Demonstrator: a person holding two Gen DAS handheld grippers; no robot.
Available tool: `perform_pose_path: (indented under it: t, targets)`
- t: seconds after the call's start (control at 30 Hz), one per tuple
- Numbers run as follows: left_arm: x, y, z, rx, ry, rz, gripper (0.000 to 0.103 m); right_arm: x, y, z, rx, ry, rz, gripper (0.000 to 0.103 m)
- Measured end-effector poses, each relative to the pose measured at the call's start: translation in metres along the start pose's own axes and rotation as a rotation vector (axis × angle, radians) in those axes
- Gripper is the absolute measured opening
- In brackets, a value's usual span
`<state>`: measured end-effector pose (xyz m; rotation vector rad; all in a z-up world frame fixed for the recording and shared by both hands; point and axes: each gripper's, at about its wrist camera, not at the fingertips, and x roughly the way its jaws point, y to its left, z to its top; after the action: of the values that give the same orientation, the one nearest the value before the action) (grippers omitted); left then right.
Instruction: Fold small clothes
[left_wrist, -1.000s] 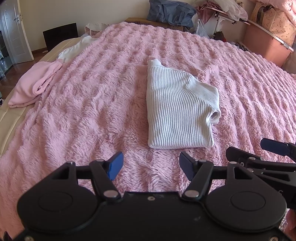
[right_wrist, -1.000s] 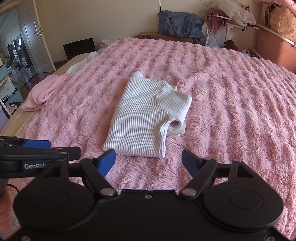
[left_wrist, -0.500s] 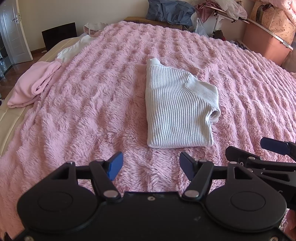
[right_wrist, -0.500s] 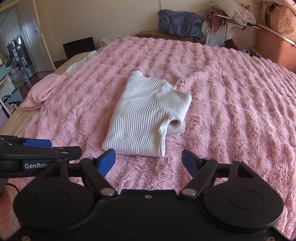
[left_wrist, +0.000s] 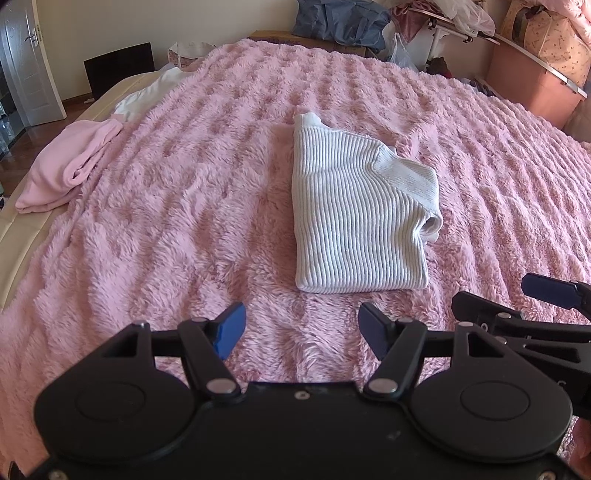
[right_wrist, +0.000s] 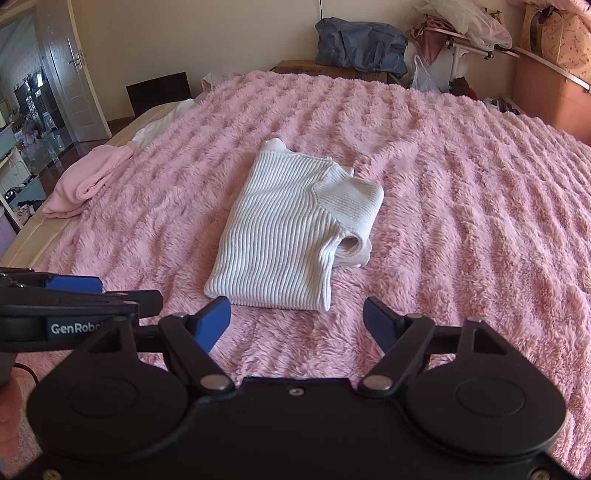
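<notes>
Left gripper (left_wrist: 302, 328) jaws released, nothing between them; right gripper (right_wrist: 296, 323) jaws likewise spread and empty. Both hover low over the pink blanket (left_wrist: 184, 229), just short of the white ribbed sweater (left_wrist: 354, 221). Versus the frames a second ago almost nothing changed: sweater in the same spot mid-bed, same folded rectangle, grippers barely drifted. Judgement: this garment looks finished, with no grasp under way; likely a pause before the next piece.

A sleeve cuff pokes out at the sweater's right edge (right_wrist: 352, 249); the layers beneath are hidden. Pink garment (left_wrist: 62, 173) lies at the bed's left edge, well apart, apparently unfolded. A white cloth (left_wrist: 151, 92) beyond it is partly cut off. Hands mostly out of view.
</notes>
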<state>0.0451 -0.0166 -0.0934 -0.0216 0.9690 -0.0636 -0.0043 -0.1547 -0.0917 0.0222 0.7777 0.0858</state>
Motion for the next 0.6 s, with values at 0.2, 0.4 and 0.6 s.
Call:
perform_pose_path:
  t: [0.2, 0.4, 0.6]
  targets:
    - [0.0007, -0.0020, 0.0006, 0.008, -0.003, 0.017, 0.071, 0.0010, -0.0004, -0.0009, 0.000, 0.001, 0.000, 0.080]
    - [0.0022, -0.0028, 0.0008, 0.008, -0.001, 0.014, 0.071, 0.0020, -0.0005, -0.0018, 0.000, 0.002, 0.000, 0.080]
    - [0.0026, -0.0036, 0.0002, 0.011, -0.005, 0.008, 0.071, 0.0035, -0.0012, -0.0039, 0.002, 0.004, -0.003, 0.080]
